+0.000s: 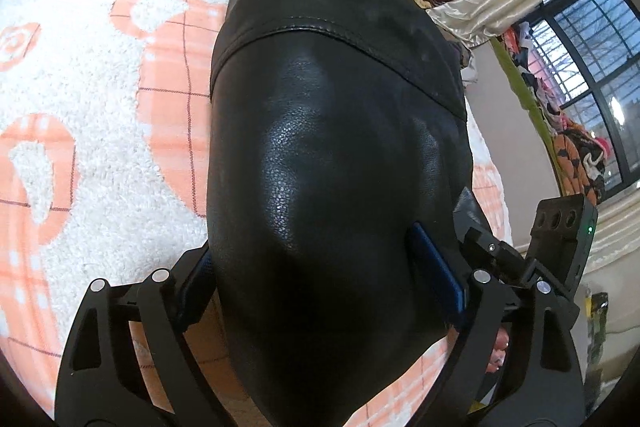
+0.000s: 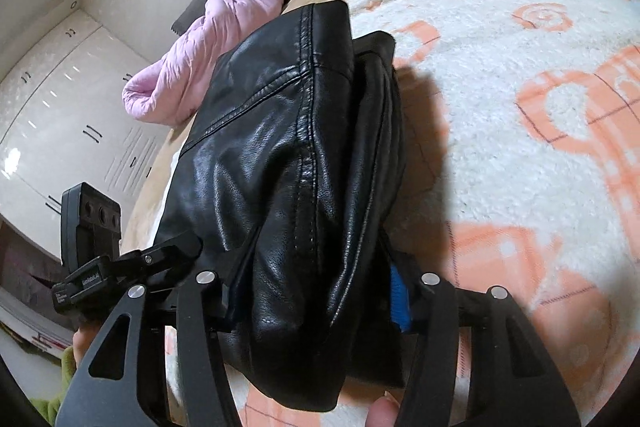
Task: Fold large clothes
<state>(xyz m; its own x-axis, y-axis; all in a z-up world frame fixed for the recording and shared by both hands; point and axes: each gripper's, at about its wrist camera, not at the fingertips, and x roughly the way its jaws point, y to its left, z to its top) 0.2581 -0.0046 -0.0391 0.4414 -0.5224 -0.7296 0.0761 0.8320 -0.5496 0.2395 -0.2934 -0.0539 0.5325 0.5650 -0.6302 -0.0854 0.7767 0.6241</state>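
Jacket [image 1: 332,147] black, glossy, bunched

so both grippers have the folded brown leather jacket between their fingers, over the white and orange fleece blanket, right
Not quite: the jacket is black, not brown. Both wrist views show a folded black leather jacket with stitched seams. The rest holds: it sits between the fingers of the left gripper and the right gripper, over the white and orange fleece blanket.

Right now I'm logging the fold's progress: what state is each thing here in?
black leather jacket: folded into a thick bundle, held by both grippers
left gripper: clamped on it
right gripper: clamped on it
pink jacket: crumpled, unfolded
blanket: spread flat
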